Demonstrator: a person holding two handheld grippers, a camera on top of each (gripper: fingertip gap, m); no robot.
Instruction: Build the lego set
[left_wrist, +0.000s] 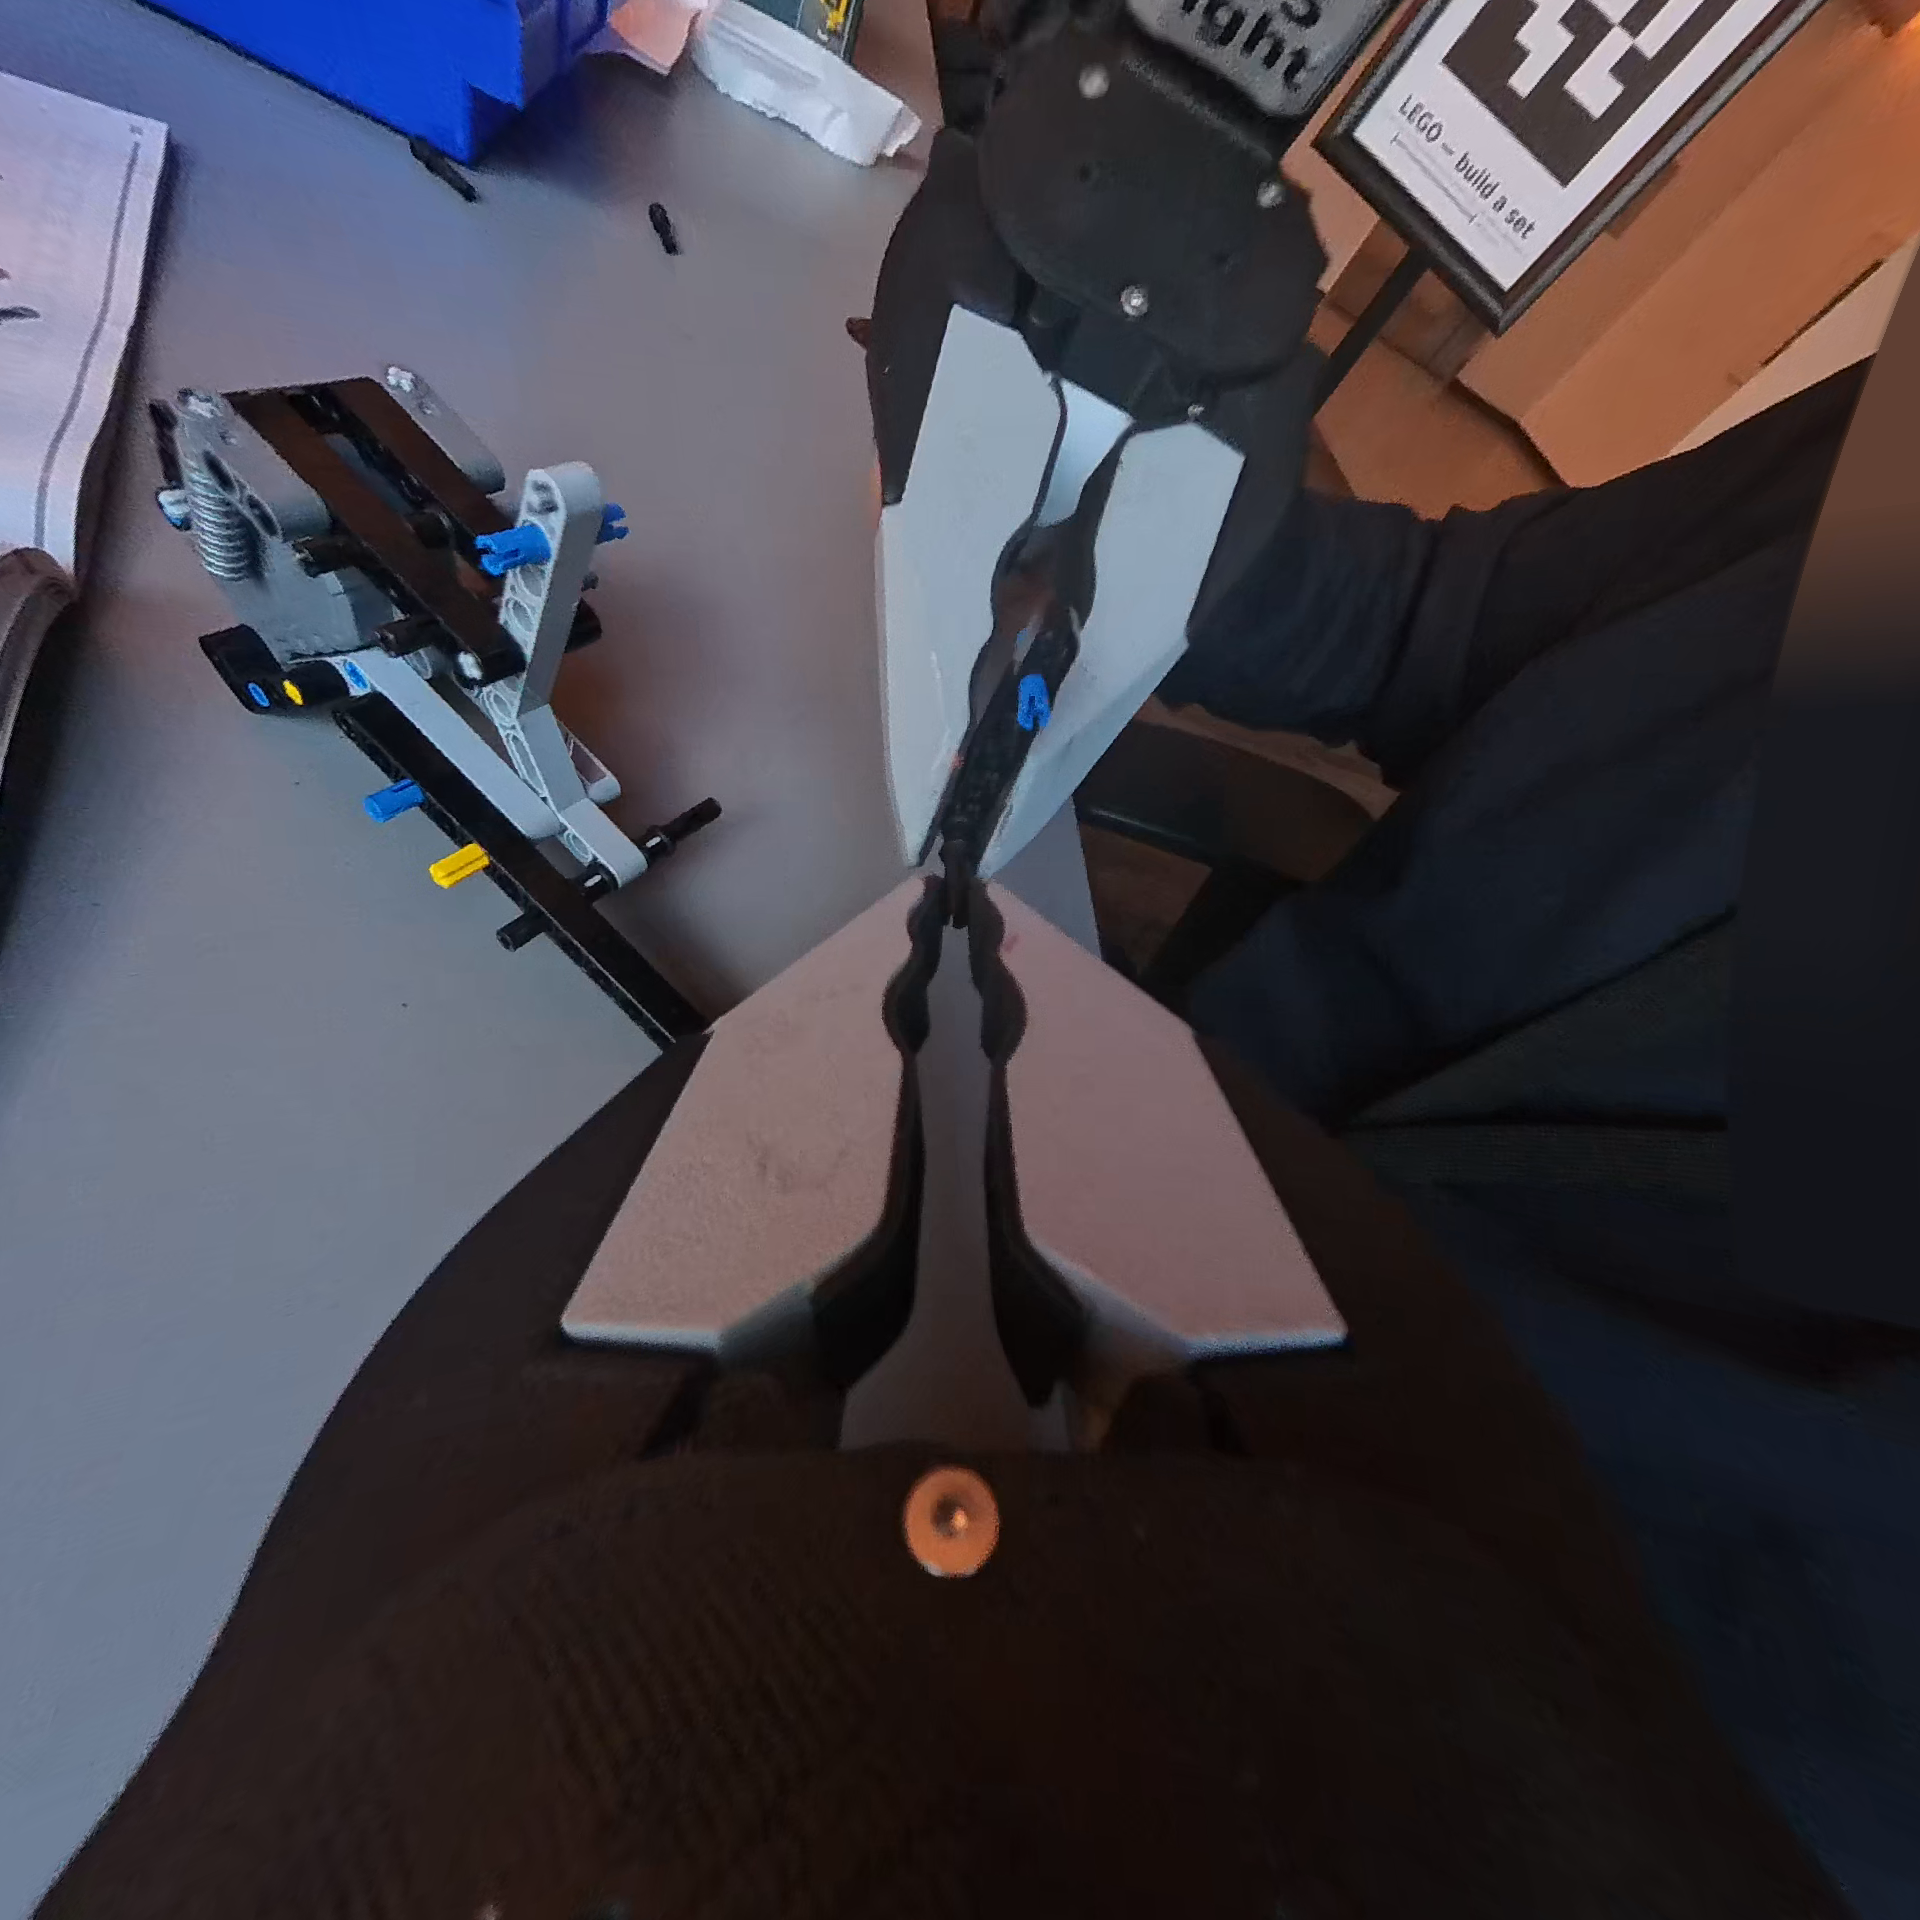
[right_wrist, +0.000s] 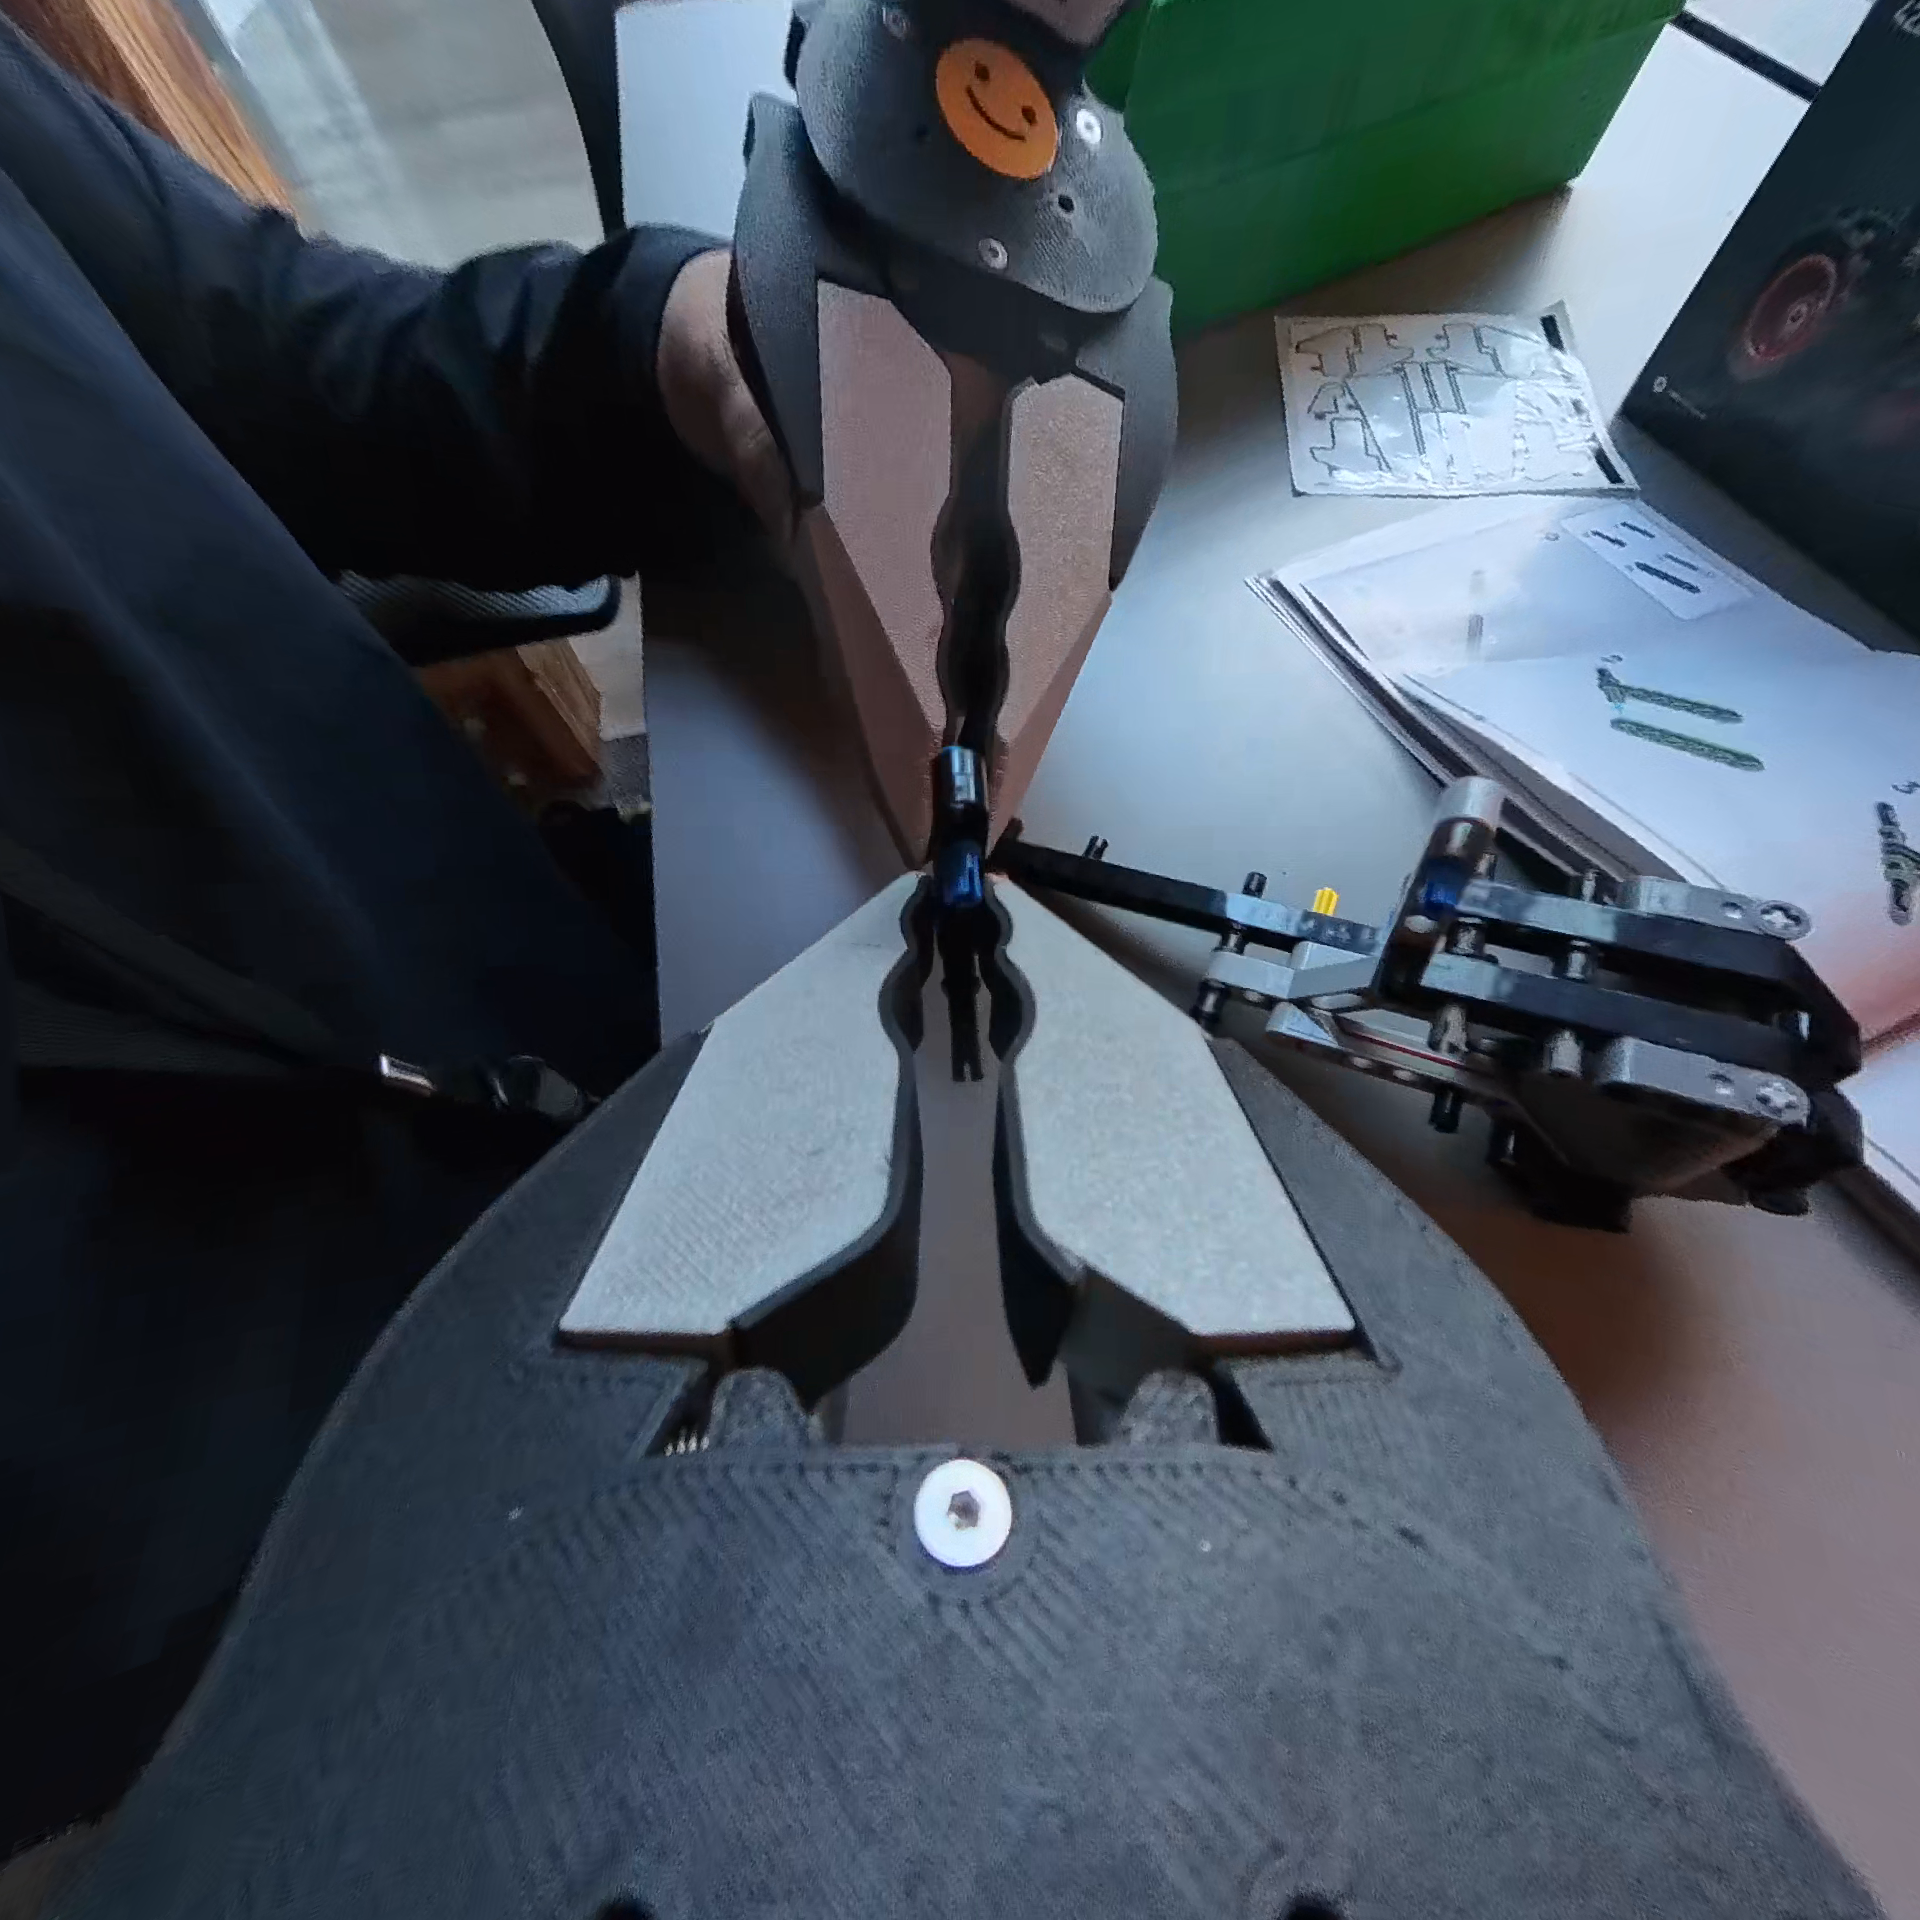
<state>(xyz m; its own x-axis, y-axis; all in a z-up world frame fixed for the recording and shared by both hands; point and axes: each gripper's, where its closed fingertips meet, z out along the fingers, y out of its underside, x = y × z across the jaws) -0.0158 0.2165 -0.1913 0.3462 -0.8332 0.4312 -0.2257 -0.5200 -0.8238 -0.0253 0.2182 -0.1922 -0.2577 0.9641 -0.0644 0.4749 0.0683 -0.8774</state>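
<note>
My right gripper (right_wrist: 956, 896) is shut on a short black beam (right_wrist: 961, 1023) that carries a blue pin (right_wrist: 958, 873). The left wrist view shows the right gripper (left_wrist: 948, 854) coming in from above with the beam (left_wrist: 987, 764) and blue pin (left_wrist: 1031, 701). My left gripper (left_wrist: 951, 902) is shut on a small black pin (right_wrist: 961, 779), tip to tip with the right one, and the pin touches the beam's end. The part-built lego model (left_wrist: 416, 623) of black and grey beams lies on the grey table, to the left of both grippers; it also shows in the right wrist view (right_wrist: 1558, 987).
An open instruction booklet (right_wrist: 1662, 675) lies beside the model. A blue bin (left_wrist: 395, 62), a green bin (right_wrist: 1351, 135), a sticker sheet (right_wrist: 1444, 405) and a dark box (right_wrist: 1818, 312) stand farther back. Loose black pins (left_wrist: 663, 227) lie on the table. A person's dark sleeve (right_wrist: 364, 416) is close. Both grippers' tips are close together, under 4 cm apart.
</note>
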